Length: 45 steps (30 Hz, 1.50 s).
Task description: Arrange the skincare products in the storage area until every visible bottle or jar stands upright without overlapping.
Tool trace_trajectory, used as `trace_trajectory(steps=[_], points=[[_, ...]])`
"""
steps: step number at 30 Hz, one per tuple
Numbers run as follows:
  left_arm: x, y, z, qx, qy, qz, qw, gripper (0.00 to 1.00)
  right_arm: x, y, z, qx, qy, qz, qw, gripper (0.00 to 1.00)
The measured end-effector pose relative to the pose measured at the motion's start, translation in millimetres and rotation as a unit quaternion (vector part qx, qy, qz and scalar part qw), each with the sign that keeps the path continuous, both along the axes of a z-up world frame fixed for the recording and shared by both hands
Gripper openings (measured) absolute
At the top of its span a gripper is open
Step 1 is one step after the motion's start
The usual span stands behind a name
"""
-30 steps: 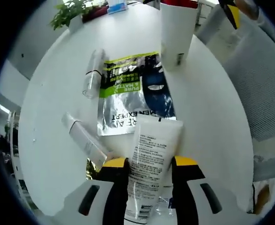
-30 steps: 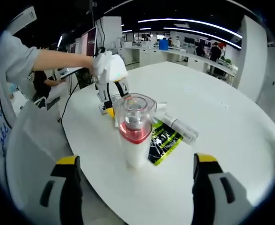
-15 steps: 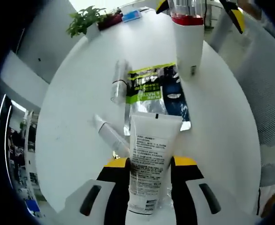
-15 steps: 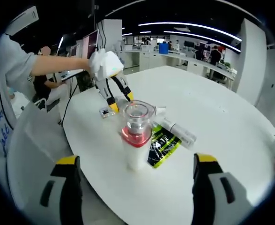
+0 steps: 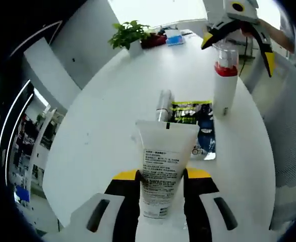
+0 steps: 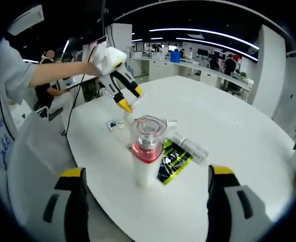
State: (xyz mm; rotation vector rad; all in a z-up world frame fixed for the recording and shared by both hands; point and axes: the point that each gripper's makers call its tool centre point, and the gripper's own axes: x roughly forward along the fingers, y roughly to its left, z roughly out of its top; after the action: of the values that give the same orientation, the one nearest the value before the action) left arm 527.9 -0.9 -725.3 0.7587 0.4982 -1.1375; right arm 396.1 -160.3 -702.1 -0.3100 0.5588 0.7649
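Note:
My left gripper (image 5: 161, 175) is shut on a white printed tube (image 5: 164, 161) and holds it off the round white table (image 5: 102, 151). Beyond the tube a small clear bottle (image 5: 163, 103) lies on its side beside a green and black sachet (image 5: 195, 118). A white pump bottle (image 5: 224, 85) with a red band and clear cap stands upright at the right. In the right gripper view that pump bottle (image 6: 146, 154) stands straight ahead of my right gripper (image 6: 146, 174), which is open wide and empty. Behind it, a hand holds the left gripper (image 6: 123, 98) above the table.
A small clear packet (image 6: 115, 124) lies on the table under the raised left gripper. A potted plant (image 5: 130, 34) and a blue box (image 5: 173, 38) sit at the table's far edge. A grey chair (image 6: 34, 136) stands by the near edge. Office desks and people are in the background.
My left gripper has risen from the table with the white tube in it, so the table looks farther away. My right gripper has stayed put and open.

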Motion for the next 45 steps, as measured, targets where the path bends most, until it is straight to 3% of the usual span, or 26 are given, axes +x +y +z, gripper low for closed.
trace_trajectory(steps=[4, 7, 12, 20, 25, 31, 37, 41, 45], points=[[-0.1, 0.8, 8.7, -0.011, -0.016, 0.007, 0.9998, 0.29, -1.0, 2.2, 1.9, 0.0, -0.003, 0.001, 1.0, 1.0], [-2.6, -2.7, 18.7, -0.05, -0.009, 0.023, 0.9984, 0.28, -1.6, 4.2, 3.9, 0.0, -0.007, 0.002, 1.0, 1.0], [-8.8, -5.7, 28.1, -0.082, -0.002, 0.035, 0.996, 0.28, -1.7, 6.1, 8.5, -0.002, -0.014, 0.004, 0.9999, 1.0], [-28.6, -14.8, 41.7, -0.108, 0.003, 0.039, 0.9934, 0.29, 5.5, 9.7, 29.6, 0.005, -0.063, -0.004, 0.998, 1.0], [-41.8, -22.1, 47.9, -0.133, 0.019, 0.048, 0.9897, 0.29, 3.2, 14.6, 37.4, 0.013, -0.075, 0.002, 0.9971, 0.99], [-58.7, -30.4, 57.3, -0.176, 0.041, 0.048, 0.9824, 0.29, -4.8, 18.5, 38.2, 0.019, -0.071, 0.006, 0.9973, 0.93], [-72.5, -36.7, 66.8, -0.193, 0.048, 0.041, 0.9791, 0.29, -15.8, 23.6, 40.7, 0.049, -0.059, 0.013, 0.997, 0.85], [-78.3, -40.0, 67.9, -0.21, 0.064, 0.043, 0.9745, 0.29, -24.8, 27.5, 36.8, 0.057, -0.049, 0.023, 0.9969, 0.74], [-85.4, -41.8, 67.7, -0.212, 0.069, 0.04, 0.974, 0.29, -32.3, 29.8, 37.1, 0.065, -0.048, 0.03, 0.9963, 0.63]])
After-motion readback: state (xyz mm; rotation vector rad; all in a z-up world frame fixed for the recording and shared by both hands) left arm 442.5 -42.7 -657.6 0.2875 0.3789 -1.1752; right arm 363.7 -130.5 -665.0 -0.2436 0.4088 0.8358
